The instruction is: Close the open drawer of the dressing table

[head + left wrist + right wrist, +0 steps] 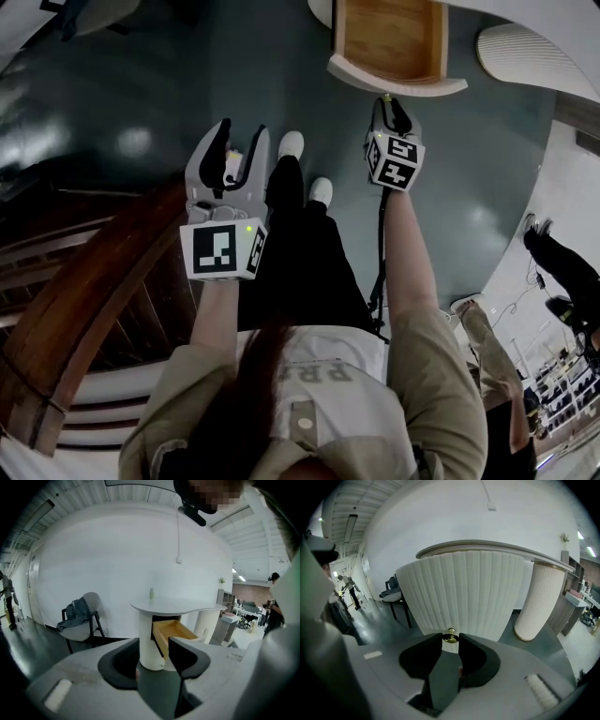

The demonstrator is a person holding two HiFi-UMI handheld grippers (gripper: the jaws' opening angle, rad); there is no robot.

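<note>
brass knob (450, 638) clamped in right gripper (392, 106)

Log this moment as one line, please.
drawer: open | right gripper: closed on knob | left gripper: open, empty | stage: drawer not yet pushed in

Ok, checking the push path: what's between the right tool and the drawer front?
Only the brass knob, clamped in the right tool, on the fluted drawer front; the right gripper view shows it.
</note>
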